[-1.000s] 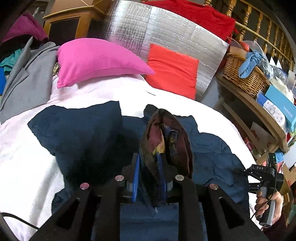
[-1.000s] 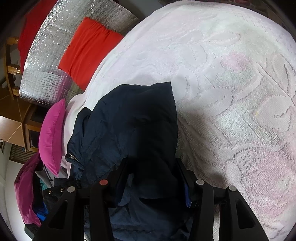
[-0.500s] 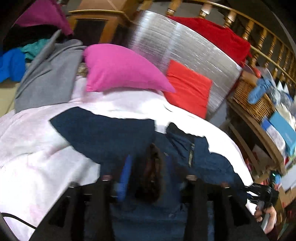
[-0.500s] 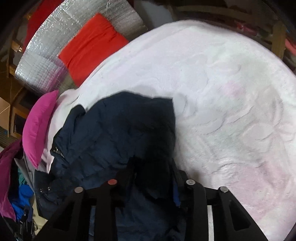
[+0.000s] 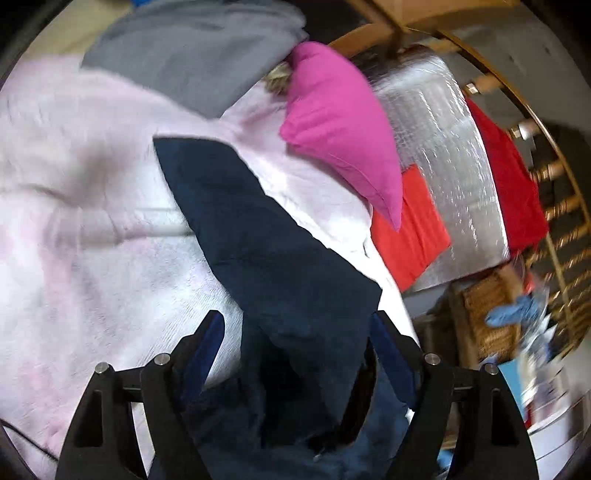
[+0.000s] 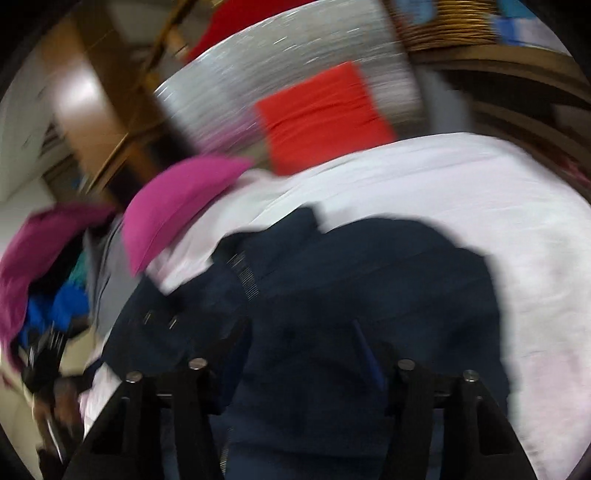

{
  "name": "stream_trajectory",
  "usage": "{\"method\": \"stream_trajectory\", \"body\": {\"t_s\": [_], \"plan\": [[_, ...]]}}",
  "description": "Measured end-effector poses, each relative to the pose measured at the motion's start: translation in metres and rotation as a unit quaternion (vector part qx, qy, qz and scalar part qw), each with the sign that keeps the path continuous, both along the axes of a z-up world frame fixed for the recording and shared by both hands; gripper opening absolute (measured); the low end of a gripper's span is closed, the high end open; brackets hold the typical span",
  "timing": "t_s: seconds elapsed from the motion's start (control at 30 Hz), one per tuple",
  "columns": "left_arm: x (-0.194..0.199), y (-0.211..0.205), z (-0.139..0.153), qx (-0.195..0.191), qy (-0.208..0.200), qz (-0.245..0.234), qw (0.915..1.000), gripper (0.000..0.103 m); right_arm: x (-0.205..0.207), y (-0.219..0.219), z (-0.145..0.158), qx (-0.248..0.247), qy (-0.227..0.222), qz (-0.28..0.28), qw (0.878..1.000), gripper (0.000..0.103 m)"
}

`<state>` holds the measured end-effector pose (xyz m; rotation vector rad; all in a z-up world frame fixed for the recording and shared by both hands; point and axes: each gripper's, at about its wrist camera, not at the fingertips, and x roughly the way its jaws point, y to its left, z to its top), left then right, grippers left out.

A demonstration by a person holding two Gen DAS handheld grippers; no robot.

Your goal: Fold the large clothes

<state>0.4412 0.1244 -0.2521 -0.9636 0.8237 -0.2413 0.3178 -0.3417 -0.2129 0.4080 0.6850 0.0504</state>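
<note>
I am releasing the navy jacket; left gripper jaws have just been opening, fabric lying loose between; right gripper grip: cannot tell; fold laid.

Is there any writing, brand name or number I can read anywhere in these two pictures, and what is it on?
None: no word, brand or number can be read in either view now.
Boxes on the shelf, left wrist view: too blurred to show any print.
Blue box beside the wicker basket, right wrist view: too blurred.
Navy jacket, pink pillow and red cushion: no label shows.
</note>
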Motion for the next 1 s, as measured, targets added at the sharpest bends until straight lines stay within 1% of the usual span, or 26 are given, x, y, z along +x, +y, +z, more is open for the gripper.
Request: {"method": "stream_trajectory", "body": {"t_s": [0.07, 0.1, 0.17, 0.27, 0.3, 0.4, 0.5, 0.53, 0.57, 0.6, 0.63, 0.67, 0.73, 0.77, 0.8, 0.83, 0.9, 1.0], "plan": [[0.010, 0.004, -0.008, -0.024, 0.004, 0.001, 0.9997, 0.082, 0.009, 0.023, -0.008, -0.003, 0.003, 0.033, 0.999, 0.053], [0.016, 0.004, -0.011, -0.033, 0.007, -0.002, 0.9994, 0.082, 0.014, 0.035, -0.011, -0.001, 0.003, 0.049, 0.999, 0.051], [0.030, 0.006, -0.018, -0.055, 0.014, -0.007, 0.9984, 0.083, 0.023, 0.052, -0.016, 0.003, 0.002, 0.076, 0.997, 0.051], [0.045, 0.013, -0.028, -0.078, 0.025, 0.001, 0.9967, 0.083, 0.036, 0.079, -0.019, 0.015, -0.001, 0.120, 0.993, 0.051], [0.050, 0.016, -0.034, -0.086, 0.032, 0.005, 0.9958, 0.083, 0.037, 0.092, -0.021, 0.021, -0.002, 0.127, 0.992, 0.051], [0.065, 0.023, -0.052, -0.102, 0.053, 0.016, 0.9932, 0.083, 0.047, 0.109, -0.022, 0.047, -0.002, 0.146, 0.988, 0.051], [0.072, 0.030, -0.067, -0.119, 0.064, 0.026, 0.9904, 0.081, 0.062, 0.129, -0.031, 0.066, 0.005, 0.156, 0.985, 0.051], [0.074, 0.034, -0.071, -0.132, 0.060, 0.035, 0.9888, 0.078, 0.066, 0.133, -0.035, 0.068, 0.008, 0.158, 0.985, 0.051], [0.073, 0.036, -0.071, -0.136, 0.055, 0.040, 0.9884, 0.075, 0.069, 0.138, -0.037, 0.068, 0.011, 0.161, 0.985, 0.051], [0.073, 0.040, -0.070, -0.138, 0.046, 0.048, 0.9882, 0.067, 0.075, 0.142, -0.041, 0.070, 0.015, 0.165, 0.984, 0.051], [0.075, 0.042, -0.068, -0.137, 0.039, 0.051, 0.9885, 0.054, 0.077, 0.144, -0.043, 0.073, 0.018, 0.168, 0.983, 0.051], [0.076, 0.043, -0.067, -0.137, 0.031, 0.050, 0.9888, 0.049, 0.080, 0.148, -0.047, 0.075, 0.023, 0.171, 0.982, 0.051], [0.079, 0.046, -0.065, -0.138, 0.024, 0.051, 0.9888, 0.033, 0.086, 0.154, -0.055, 0.076, 0.038, 0.176, 0.981, 0.051], [0.080, 0.049, -0.064, -0.141, 0.018, 0.053, 0.9884, 0.028, 0.088, 0.157, -0.059, 0.077, 0.048, 0.181, 0.979, 0.051], [0.080, 0.050, -0.062, -0.143, 0.013, 0.055, 0.9881, 0.018, 0.089, 0.158, -0.062, 0.079, 0.056, 0.184, 0.978, 0.051], [0.080, 0.052, -0.059, -0.143, 0.005, 0.059, 0.9880, 0.014, 0.090, 0.161, -0.067, 0.081, 0.065, 0.187, 0.977, 0.051], [0.078, 0.056, -0.049, -0.142, -0.009, 0.066, 0.9877, 0.014, 0.092, 0.165, -0.073, 0.077, 0.080, 0.195, 0.974, 0.050], [0.069, 0.065, -0.022, -0.124, -0.049, 0.075, 0.9883, 0.011, 0.092, 0.172, -0.078, 0.065, 0.093, 0.204, 0.972, 0.051]]}}
